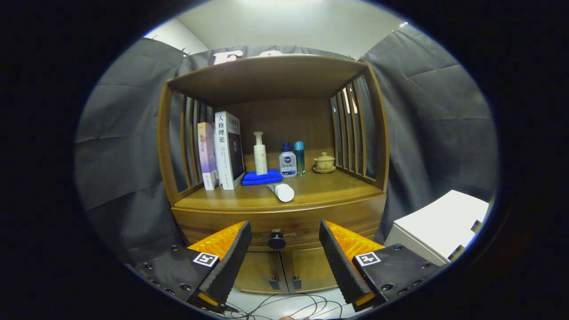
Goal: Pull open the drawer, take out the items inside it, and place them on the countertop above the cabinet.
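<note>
Two ridged wedge fingers of the gripper (pixel 284 249) stand wide apart at the bottom of the frame, holding nothing. Between them, slightly beyond, sits the round dark knob (pixel 277 240) of the closed wooden drawer (pixel 284 224). Above it, mid-frame, the smooth countertop (pixel 329 191) bears books (pixel 222 151), bottles (pixel 288 162), a folded blue cloth (pixel 262 178) and a lying white tube (pixel 282 191).

Brown wooden cabinet (pixel 275 213) (black knob (pixel 277 240)); blue cloth (pixel 261 177); white tube (pixel 282 191).
</note>
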